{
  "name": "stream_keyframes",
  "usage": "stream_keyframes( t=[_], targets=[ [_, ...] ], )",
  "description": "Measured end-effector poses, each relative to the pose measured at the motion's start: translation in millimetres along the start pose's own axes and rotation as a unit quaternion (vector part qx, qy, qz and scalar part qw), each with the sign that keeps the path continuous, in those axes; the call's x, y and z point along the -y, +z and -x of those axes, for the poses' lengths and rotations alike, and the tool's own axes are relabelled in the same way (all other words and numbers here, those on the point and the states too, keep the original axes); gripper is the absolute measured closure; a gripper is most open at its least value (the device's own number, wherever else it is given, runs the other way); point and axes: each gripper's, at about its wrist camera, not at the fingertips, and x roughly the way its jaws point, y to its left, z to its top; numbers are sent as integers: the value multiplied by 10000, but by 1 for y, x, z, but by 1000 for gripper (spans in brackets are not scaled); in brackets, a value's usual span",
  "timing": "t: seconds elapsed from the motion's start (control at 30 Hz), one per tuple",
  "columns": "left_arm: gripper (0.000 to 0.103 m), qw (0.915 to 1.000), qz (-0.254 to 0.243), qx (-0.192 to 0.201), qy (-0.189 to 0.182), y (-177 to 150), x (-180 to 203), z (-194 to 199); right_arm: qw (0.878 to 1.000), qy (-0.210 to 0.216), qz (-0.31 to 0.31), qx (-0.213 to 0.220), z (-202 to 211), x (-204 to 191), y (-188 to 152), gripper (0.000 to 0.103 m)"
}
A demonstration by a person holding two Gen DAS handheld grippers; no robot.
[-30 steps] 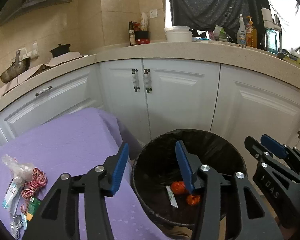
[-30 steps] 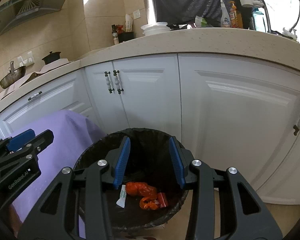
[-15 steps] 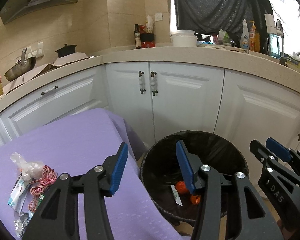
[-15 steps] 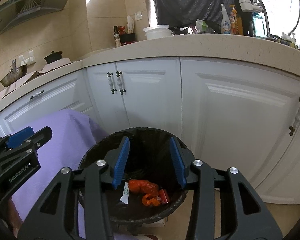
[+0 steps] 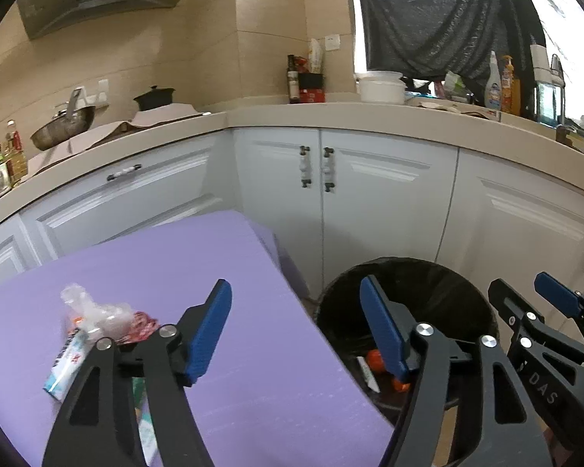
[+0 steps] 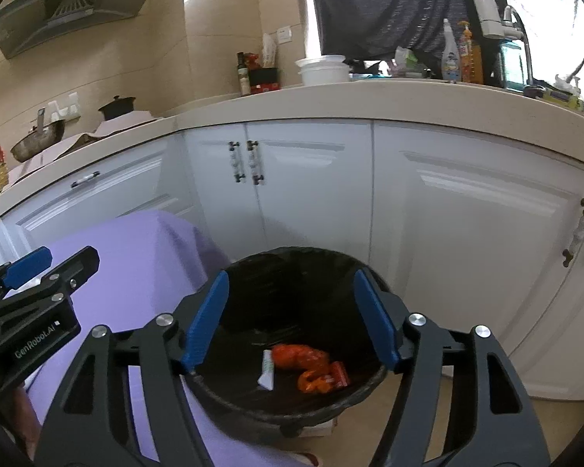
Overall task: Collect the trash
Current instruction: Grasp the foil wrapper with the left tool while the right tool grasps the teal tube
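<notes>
Both jaws have just been opening, nothing between them. Swing the wide left gripper [image 5: 296, 330] toward the wrappers [image 5: 93, 330] at nine o'clock; right gripper [image 6: 292, 319], wide too, waits over the bin [image 6: 331, 401].

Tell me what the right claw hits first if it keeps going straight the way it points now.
Probably the black-lined trash bin: the right claw, open and empty, points down into its mouth, toward the orange wrappers at the bottom. Depth is unclear, so it might meet the far inner wall first.

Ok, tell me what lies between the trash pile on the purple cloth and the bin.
Only bare purple cloth, besides the left gripper's blue finger, separates trash pile from bin; left wrist view.
</notes>
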Motion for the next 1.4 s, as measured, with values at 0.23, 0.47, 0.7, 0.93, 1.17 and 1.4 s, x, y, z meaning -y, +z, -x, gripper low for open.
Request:
stream_keyframes(
  t=[0.23, 0.47, 0.7, 0.93, 1.17, 1.4],
  targets=[
    [30, 9995, 97, -3, 284, -12, -36, 19, 9992, 348, 152, -81, 11, -40, -10, 31],
    [30, 9966, 111, -38, 816, -35, -82, 44, 9950, 877, 365, -293, 21, -92, -29, 31],
    [30, 9912, 267, -225, 1277, -62, -129, 62, 9865, 1413, 684, -475, 33, -150, -50, 31],
    [30, 9837, 358, -401, 1716, -86, -170, 74, 9790, 1695, 952, -618, 41, -192, -65, 31],
    [30, 9795, 625, -537, 1841, -101, -200, 80, 9718, 1771, 1273, -892, 45, -225, -84, 34],
    [30, 9808, 711, -491, 1748, -104, -203, 85, 9657, 1716, 1489, -1258, 38, -240, -99, 56]
  ],
)
